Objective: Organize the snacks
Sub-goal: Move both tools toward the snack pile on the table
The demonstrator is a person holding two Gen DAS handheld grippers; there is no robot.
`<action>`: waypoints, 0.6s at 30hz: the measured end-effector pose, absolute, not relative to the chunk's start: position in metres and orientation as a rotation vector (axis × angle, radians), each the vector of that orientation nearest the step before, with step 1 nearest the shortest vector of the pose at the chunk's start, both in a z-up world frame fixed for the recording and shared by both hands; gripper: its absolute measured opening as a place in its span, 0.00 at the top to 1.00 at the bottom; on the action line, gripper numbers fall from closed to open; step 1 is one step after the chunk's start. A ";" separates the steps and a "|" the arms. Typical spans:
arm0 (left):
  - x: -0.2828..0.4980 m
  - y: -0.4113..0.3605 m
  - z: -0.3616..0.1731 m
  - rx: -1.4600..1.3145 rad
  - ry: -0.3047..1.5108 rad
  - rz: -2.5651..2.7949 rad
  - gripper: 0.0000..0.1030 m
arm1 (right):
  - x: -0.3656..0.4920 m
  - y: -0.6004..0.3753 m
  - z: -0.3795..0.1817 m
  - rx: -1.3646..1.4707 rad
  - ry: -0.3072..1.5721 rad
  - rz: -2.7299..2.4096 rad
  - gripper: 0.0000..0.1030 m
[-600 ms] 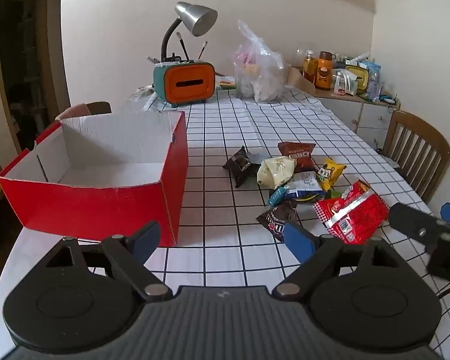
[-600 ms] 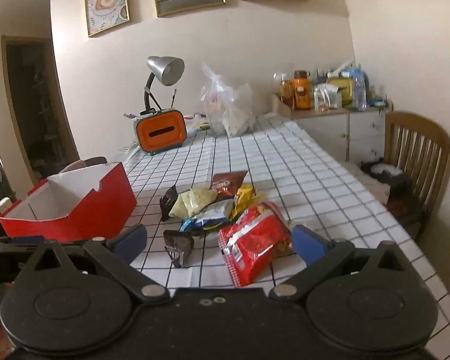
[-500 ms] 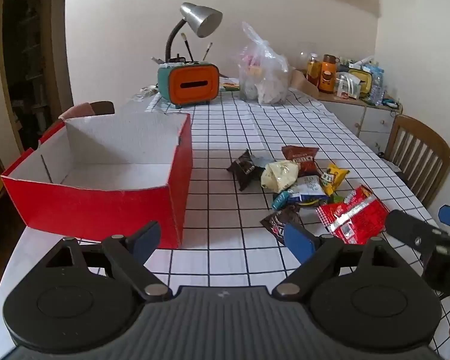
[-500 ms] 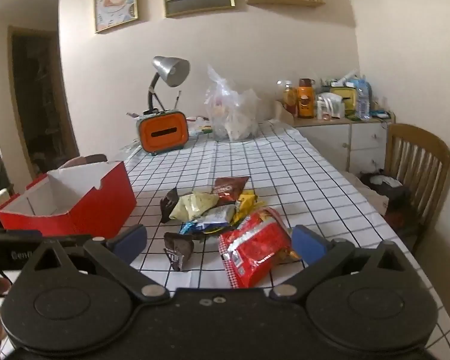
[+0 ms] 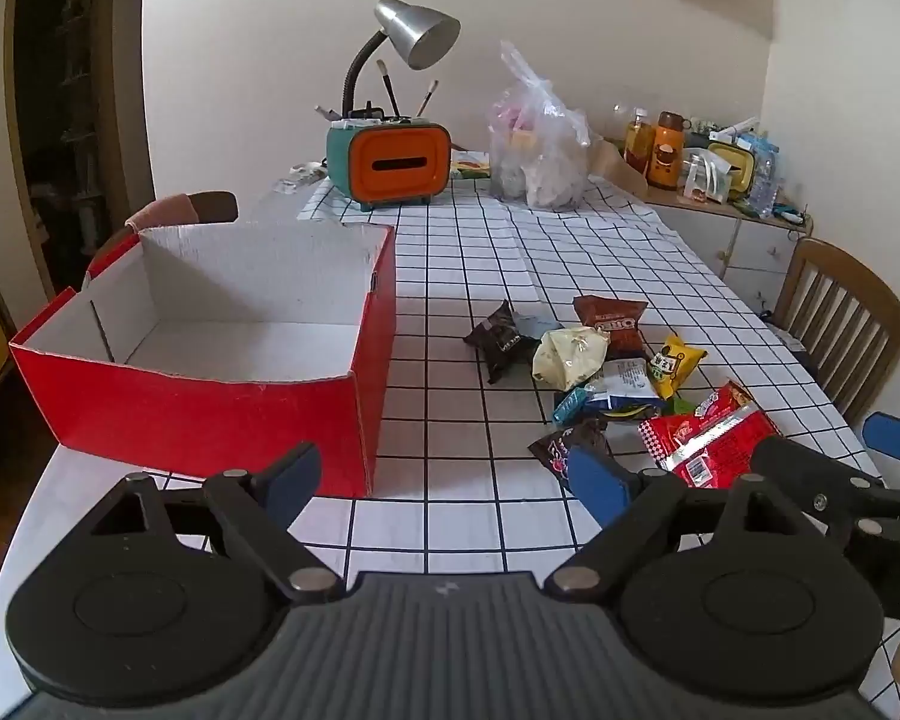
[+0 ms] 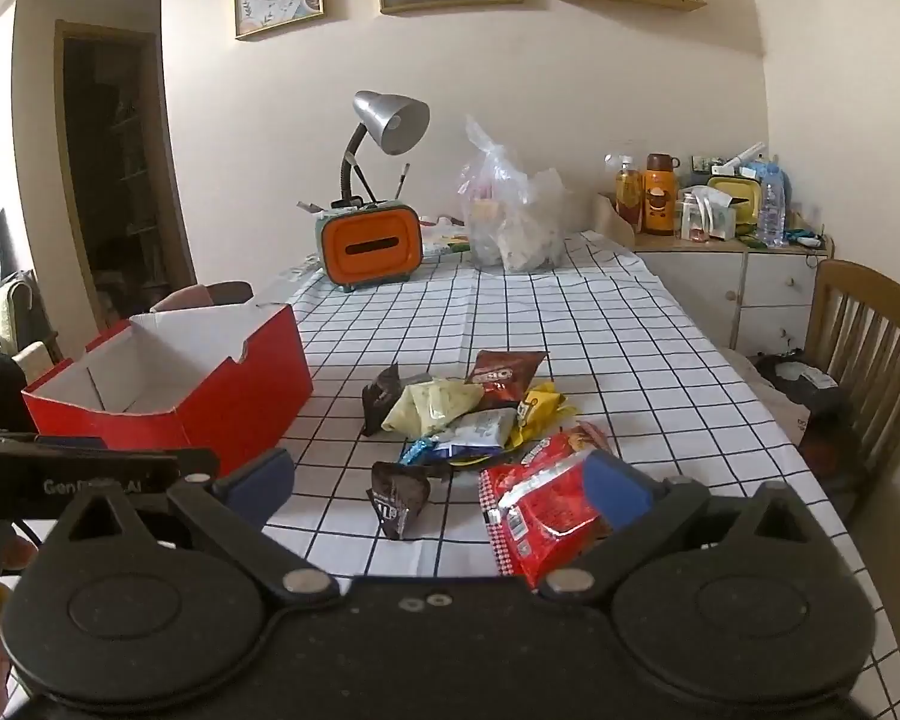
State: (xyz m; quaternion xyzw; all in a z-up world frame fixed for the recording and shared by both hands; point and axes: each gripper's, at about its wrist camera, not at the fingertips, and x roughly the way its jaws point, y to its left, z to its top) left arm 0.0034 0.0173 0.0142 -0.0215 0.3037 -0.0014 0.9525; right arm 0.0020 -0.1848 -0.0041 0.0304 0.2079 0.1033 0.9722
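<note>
A heap of crinkled foil snack packets (image 5: 606,372), with a large red packet (image 6: 540,510) nearest, lies on the checked-cloth bench (image 5: 480,252) right of the open red cardboard box (image 5: 210,348). Left tool (image 5: 444,480) and right tool (image 6: 438,480) hover spread wide, now slightly higher than before.

Both tools — left (image 5: 444,477), right (image 6: 438,480) — gape, gripping nothing.

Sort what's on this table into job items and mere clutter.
Job: red box, empty; red snack bag; dark candy packet; snack pile.
Clutter: desk lamp; orange organizer; plastic bag; bottles on the sideboard.
</note>
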 end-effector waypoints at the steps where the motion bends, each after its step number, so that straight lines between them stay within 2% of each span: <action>1: 0.004 0.017 0.015 -0.042 0.616 -0.002 0.13 | 0.002 -0.187 -0.004 0.065 0.419 0.210 0.00; 18: -0.010 0.023 0.022 -0.033 0.585 0.018 0.13 | -0.009 -0.181 0.008 0.061 0.432 0.215 0.00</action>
